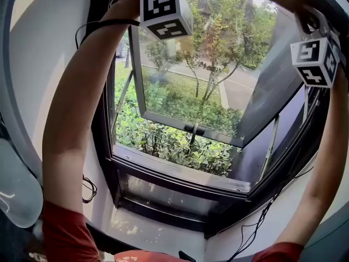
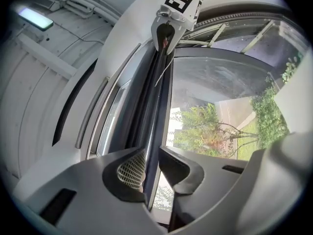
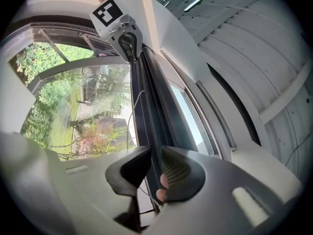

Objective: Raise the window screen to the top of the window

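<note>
Left arm [image 1: 76, 108] and right arm [image 1: 327, 162] reach up beside the open window [image 1: 180, 173].

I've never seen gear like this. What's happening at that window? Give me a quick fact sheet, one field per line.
Place: window, its glass sash swung outward, greenery outside
Held thing: dark screen bar
Left gripper: jaws clamped on the bar near one end
Right gripper: jaws clamped on the bar near the other end
Bar's position: high up, close to the window's upper frame
Person: left arm and right arm raised overhead
</note>
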The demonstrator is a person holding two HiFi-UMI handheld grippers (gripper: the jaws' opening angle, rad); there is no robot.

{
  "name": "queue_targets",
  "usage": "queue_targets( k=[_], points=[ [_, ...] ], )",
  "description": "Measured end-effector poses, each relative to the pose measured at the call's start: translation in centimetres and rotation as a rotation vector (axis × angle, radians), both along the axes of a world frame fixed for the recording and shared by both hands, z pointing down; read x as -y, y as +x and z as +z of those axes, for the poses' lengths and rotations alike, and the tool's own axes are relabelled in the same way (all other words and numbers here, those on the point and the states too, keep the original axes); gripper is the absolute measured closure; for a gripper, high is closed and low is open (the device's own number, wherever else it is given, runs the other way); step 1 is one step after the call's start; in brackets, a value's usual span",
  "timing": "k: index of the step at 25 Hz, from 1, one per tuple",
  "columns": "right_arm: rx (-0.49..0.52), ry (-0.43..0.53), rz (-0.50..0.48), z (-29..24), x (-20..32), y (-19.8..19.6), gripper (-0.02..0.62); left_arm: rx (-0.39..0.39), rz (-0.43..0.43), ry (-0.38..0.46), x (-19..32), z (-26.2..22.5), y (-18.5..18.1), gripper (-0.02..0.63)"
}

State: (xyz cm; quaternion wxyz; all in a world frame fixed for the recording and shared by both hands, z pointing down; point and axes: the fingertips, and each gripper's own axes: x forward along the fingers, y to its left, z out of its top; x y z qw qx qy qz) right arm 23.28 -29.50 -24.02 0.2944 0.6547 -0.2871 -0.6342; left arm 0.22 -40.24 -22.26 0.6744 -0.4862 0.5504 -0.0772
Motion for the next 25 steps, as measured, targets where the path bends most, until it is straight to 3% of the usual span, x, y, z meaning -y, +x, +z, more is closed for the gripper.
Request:
queue_targets(
  k=[6, 9, 13, 25],
  points=[
    [0.093, 0.036, -0.210, 2.4, -1.6, -1.8, 0.511, -0.038, 0.153, -0.049, -1.6, 3.6, 1.0, 0.541],
    [0.138, 0.036, -0.269, 4.2, -2.2, -1.7, 0.511, -0.038, 0.210, -0.047, -3.2, 5.9, 1.8, 0.541],
    [0.200, 0.043, -0.358, 7.3, -3.3, -1.8, 0.511, -0.094, 0.346, -0.065, -6.0, 8.7, 2.5, 0.541],
    [0.308, 0.052, -0.545, 17.0, -7.7, -3.4, 0.511, -0.247, 0.612, -0.108, -12.1, 16.9, 2.2, 0.541]
  ],
)
